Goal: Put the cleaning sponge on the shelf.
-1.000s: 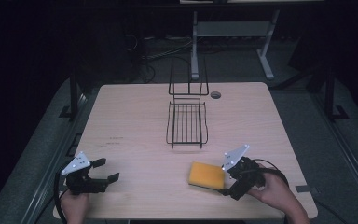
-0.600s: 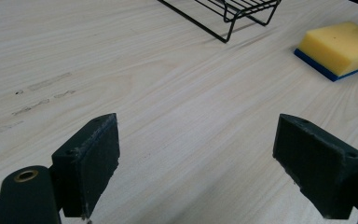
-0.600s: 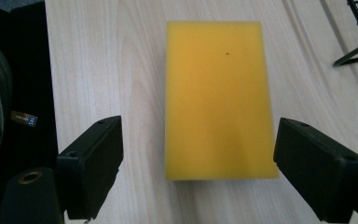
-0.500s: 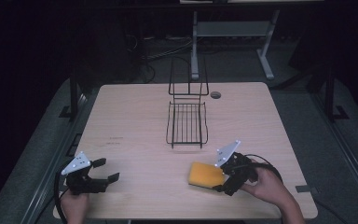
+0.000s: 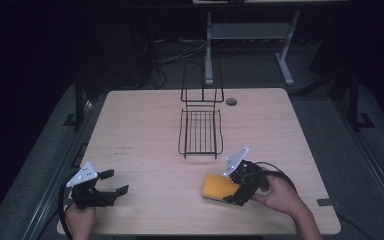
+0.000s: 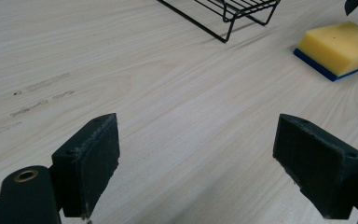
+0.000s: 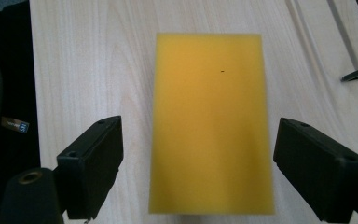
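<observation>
One light wood counter (image 5: pixel 145 130) carries two items: one black wire rack (image 5: pixel 200 131) and one yellow sponge (image 5: pixel 218 187).

The wire rack stands at the middle of the counter toward the far side, with its upright back frame at the far end.

The sponge lies flat near the front edge, right of centre, well apart from the rack. The left gripper view shows a blue layer beneath its yellow body.

Two grippers are present. The right gripper (image 5: pixel 236 192) is at the sponge's right end; in the right gripper view its fingers (image 7: pixel 93 163) stand wide apart, one on each side of the sponge, clear of it and holding nothing.

The left gripper (image 5: pixel 112 182) sits near the front left corner, fingers (image 6: pixel 91 161) spread wide over bare wood, holding nothing.
</observation>
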